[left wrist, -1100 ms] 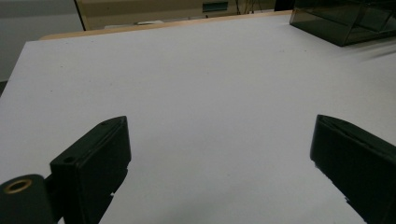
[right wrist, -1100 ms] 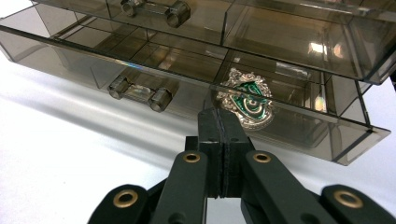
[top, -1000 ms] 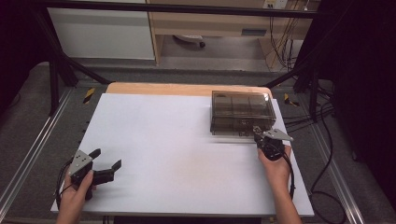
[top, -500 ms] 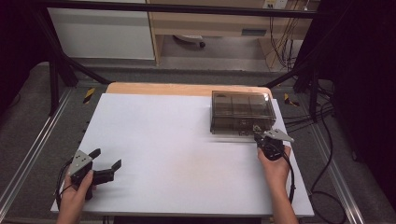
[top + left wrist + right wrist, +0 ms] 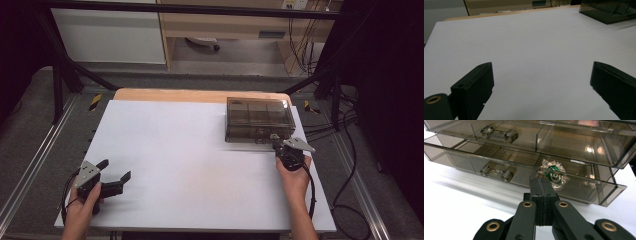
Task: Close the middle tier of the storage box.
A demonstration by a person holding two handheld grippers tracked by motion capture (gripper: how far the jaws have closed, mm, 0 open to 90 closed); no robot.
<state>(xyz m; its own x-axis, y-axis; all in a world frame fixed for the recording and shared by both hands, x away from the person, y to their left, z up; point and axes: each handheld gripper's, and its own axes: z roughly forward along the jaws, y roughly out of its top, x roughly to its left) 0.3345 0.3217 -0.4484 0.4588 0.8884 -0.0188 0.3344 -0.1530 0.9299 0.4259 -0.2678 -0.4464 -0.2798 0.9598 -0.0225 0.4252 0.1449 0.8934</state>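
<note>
Smoked clear-plastic drawer box (image 5: 258, 119) at white table's (image 5: 190, 165) far right corner, right gripper (image 5: 276, 144) clamped shut, empty, at its lower drawer (image 5: 574, 187), silver-and-green ornate brooch (image 5: 553, 176) inside, left gripper (image 5: 116, 173) gaping wide, empty, near left corner.

left gripper (image 5: 116, 170) agape — right gripper (image 5: 276, 143) pinched

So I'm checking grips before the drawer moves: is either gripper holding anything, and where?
Nothing held. The right gripper is shut, empty, at the smoky drawer box's lower drawer front; the left gripper is open over bare table.

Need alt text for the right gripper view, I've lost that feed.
The right gripper, jaws shut, points at the lower drawer of a smoky clear drawer box, right in front of a silver-and-green ornament inside it. White tabletop lies below.
</note>
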